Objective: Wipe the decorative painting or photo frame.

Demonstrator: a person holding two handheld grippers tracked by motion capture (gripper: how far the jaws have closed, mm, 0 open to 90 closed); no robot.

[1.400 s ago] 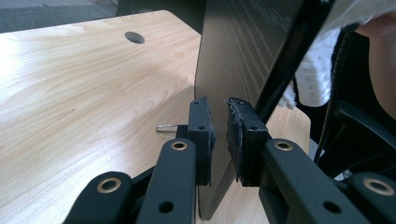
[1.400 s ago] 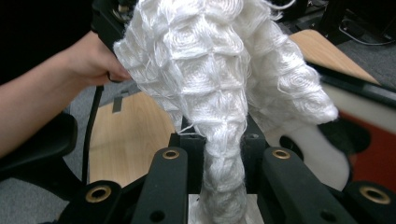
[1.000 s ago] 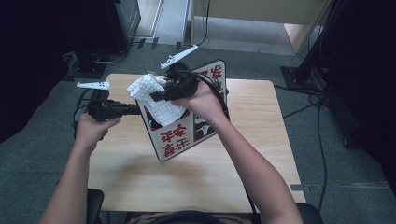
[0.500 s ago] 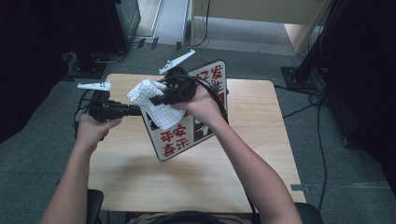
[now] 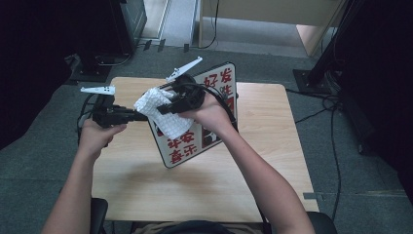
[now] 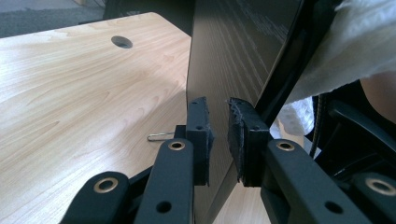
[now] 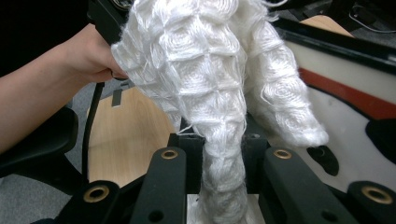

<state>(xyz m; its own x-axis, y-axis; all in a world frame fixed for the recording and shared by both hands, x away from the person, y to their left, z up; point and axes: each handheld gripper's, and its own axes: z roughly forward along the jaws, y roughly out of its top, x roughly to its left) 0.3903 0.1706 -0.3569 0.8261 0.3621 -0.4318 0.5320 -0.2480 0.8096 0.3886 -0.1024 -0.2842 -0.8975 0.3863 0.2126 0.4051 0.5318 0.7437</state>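
Board edge [image 6: 219, 70] is sitting clamped in my left gripper [image 6: 218, 135]; my right gripper [image 7: 219, 154] is pinching the white cloth [image 7: 205, 84] against the sign face.

Lab-like recording room, grey carpet [image 5: 370, 195], floor cables [image 5: 336, 146], dark equipment stands [image 5: 336, 53]

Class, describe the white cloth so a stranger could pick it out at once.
Start at the wooden table, then the tilted sign board with red characters. Against its face hangs the white cloth, pinched by the right gripper: soft, waffle-textured, unlike the hard board.
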